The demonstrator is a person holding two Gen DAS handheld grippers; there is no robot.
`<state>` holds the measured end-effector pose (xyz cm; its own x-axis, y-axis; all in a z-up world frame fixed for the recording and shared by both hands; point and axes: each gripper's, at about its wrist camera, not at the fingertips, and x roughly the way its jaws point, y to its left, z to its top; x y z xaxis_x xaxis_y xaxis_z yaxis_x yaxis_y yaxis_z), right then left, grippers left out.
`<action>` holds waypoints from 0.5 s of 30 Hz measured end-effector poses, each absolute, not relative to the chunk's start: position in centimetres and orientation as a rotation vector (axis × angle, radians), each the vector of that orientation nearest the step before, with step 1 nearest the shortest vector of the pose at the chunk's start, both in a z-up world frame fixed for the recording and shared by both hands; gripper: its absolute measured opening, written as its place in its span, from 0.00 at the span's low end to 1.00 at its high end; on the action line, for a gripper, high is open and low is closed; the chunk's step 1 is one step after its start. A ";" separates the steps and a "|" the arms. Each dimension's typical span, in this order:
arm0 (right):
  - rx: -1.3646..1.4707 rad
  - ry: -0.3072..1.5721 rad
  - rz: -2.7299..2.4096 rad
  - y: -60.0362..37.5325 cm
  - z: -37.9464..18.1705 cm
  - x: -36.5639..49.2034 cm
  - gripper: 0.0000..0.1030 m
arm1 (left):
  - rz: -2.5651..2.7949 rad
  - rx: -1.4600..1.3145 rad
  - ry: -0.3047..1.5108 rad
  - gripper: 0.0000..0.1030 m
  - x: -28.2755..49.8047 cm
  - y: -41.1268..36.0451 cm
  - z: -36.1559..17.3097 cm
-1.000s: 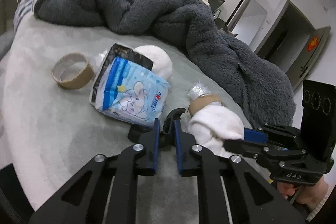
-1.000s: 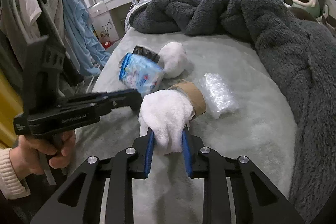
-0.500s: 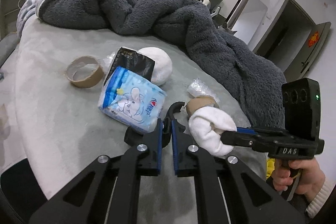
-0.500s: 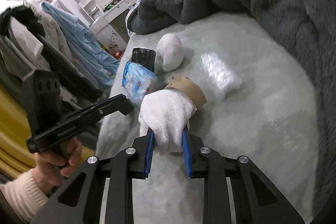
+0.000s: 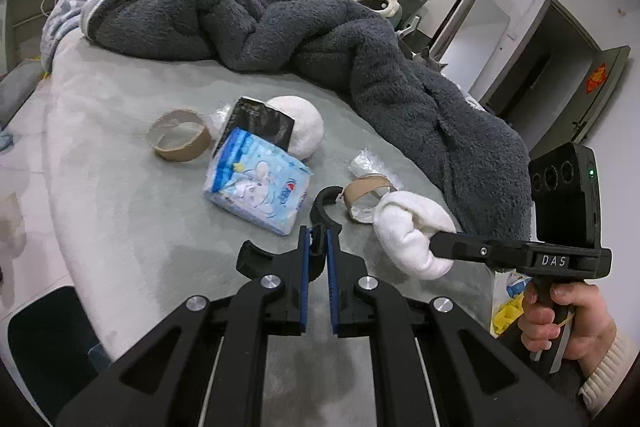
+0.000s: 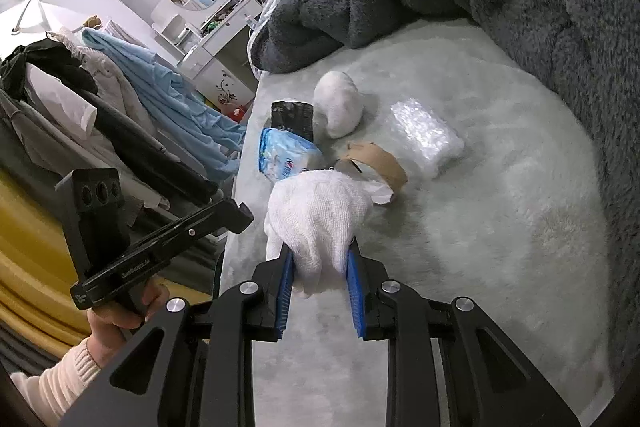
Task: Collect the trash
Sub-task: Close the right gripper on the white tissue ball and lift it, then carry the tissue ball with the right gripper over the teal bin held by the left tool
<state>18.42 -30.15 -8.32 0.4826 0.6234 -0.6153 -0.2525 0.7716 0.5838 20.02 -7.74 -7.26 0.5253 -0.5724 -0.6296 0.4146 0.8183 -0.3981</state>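
Note:
My right gripper [image 6: 319, 259] is shut on a white rolled cloth [image 6: 318, 213] and holds it above the bed; the cloth also shows in the left wrist view [image 5: 412, 235]. My left gripper [image 5: 319, 247] is shut on a black curved plastic piece [image 5: 326, 211]. On the grey bed lie a blue tissue pack [image 5: 258, 179], a black packet [image 5: 260, 121], a white ball of cloth [image 5: 302, 131], two cardboard tape rings [image 5: 180, 135] [image 5: 366, 193] and a clear plastic wrap [image 6: 426, 137].
A dark grey fleece blanket [image 5: 304, 35] is heaped across the far side of the bed. Clothes hang on a rack [image 6: 120, 99] beside the bed. A yellow bag [image 5: 508, 311] shows below the bed edge at right.
Both grippers have pulled back and up from the trash pile, the right still holding the white cloth and the left still holding the black piece.

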 end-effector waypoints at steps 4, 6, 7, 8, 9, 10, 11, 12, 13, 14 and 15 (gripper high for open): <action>0.421 0.913 0.560 -29.0 -7.6 18.5 0.24 | -0.560 -0.212 0.830 0.09 19.4 -6.4 -7.1; 0.410 0.912 0.569 -28.1 -7.3 18.5 0.24 | -0.544 -0.216 0.830 0.09 19.2 -5.6 -6.9; 0.399 0.914 0.570 -27.6 -7.2 18.6 0.24 | -0.529 -0.218 0.829 0.09 19.1 -5.0 -6.9; 0.386 0.914 0.574 -27.0 -7.1 18.6 0.24 | -0.517 -0.221 0.828 0.09 19.0 -4.4 -6.9; 0.377 0.913 0.579 -26.4 -6.9 18.7 0.24 | -0.507 -0.223 0.828 0.09 18.9 -4.1 -6.8; 0.365 0.911 0.582 -25.8 -6.8 18.7 0.24 | -0.489 -0.228 0.827 0.09 18.8 -3.3 -6.8; 0.353 0.911 0.584 -25.2 -6.7 18.8 0.24 | -0.474 -0.233 0.828 0.09 18.7 -2.7 -6.9; 0.342 0.911 0.589 -24.6 -6.5 18.8 0.24 | -0.462 -0.237 0.829 0.09 18.7 -2.3 -6.9; 0.334 0.911 0.593 -24.2 -6.5 18.9 0.24 | -0.442 -0.243 0.832 0.09 18.7 -1.5 -7.0; 0.323 0.912 0.594 -23.6 -6.4 19.0 0.24 | -0.431 -0.247 0.833 0.09 18.6 -1.0 -7.0; 0.313 0.914 0.596 -23.0 -6.3 19.1 0.24 | -0.416 -0.254 0.834 0.09 18.6 -0.2 -7.1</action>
